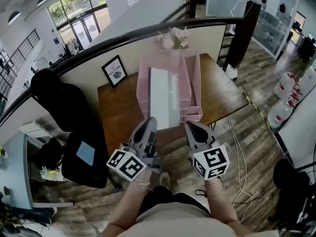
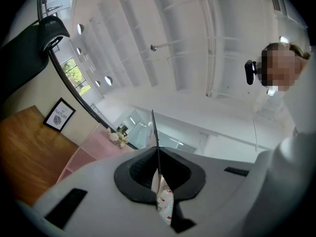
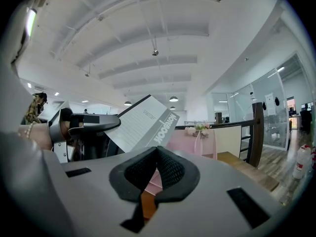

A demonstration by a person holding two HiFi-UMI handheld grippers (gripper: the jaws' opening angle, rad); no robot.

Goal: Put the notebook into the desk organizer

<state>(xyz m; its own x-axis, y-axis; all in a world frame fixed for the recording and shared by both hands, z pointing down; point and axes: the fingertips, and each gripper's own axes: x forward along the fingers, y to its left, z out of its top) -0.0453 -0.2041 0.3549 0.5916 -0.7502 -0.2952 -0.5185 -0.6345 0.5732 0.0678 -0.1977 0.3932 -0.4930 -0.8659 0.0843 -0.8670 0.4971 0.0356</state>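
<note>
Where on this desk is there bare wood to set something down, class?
Two bare patches of desk: one left of the pink organizer, before the framed picture; one right of it, up to the desk's edge. The middle is crowded: organizer, notebook over it, flowers behind.

Two sets of tongs out front: left tongs [image 1: 149, 123], right tongs [image 1: 190, 126]. One notebook [image 1: 160, 100], one pink desk organizer [image 1: 190, 83], one table [image 1: 117, 113], one framed picture [image 1: 114, 71], one flower bunch [image 1: 174, 37].
</note>
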